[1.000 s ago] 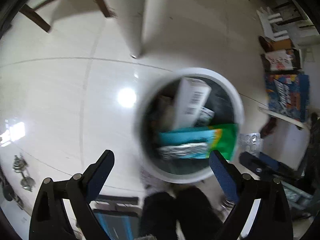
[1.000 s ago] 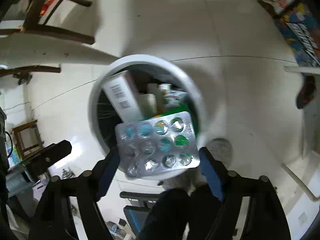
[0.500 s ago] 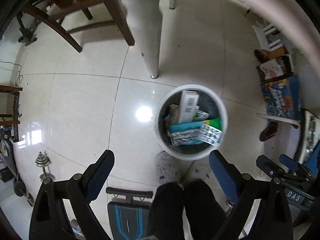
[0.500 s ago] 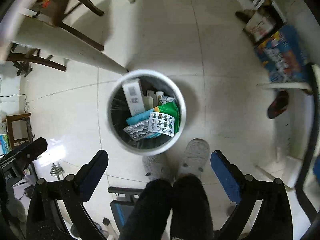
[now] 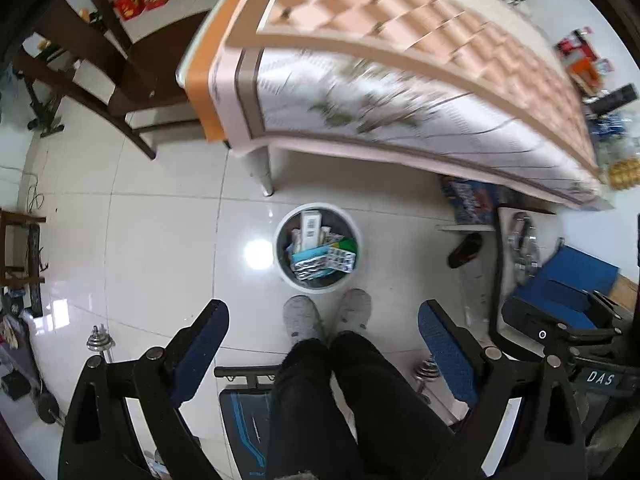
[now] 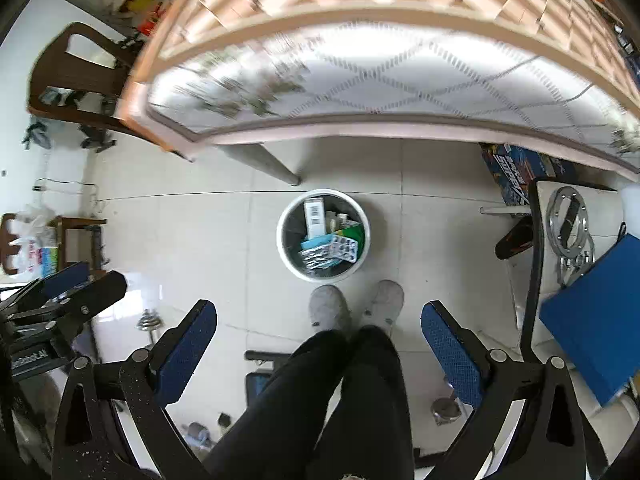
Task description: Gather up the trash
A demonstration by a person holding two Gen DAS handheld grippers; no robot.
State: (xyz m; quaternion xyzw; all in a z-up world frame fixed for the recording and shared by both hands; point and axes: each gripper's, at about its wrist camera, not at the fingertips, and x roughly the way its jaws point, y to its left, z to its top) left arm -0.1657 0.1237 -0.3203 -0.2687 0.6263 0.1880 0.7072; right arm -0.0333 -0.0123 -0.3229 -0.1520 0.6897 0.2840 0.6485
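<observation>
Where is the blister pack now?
In both wrist views the blister pack lies on top of the trash in the white bin on the floor, just ahead of the person's grey slippers.

A round white trash bin (image 5: 283, 264) stood upright on the pale tiled floor, just in front of a table leg, its dark inside open to view from above. It was well filled. A white carton with a barcode (image 5: 311, 229) leaned on end against the far wall. Across the near half lay a teal-and-green packet (image 5: 320, 252), a crumpled silver foil wrapper (image 5: 310, 270) below it, and a silver blister pack of pills (image 5: 341, 259) on top — flat, tilted toward the right rim. From the right-hand view the same blister pack (image 6: 345, 249) showed its rows of pockets.
</observation>
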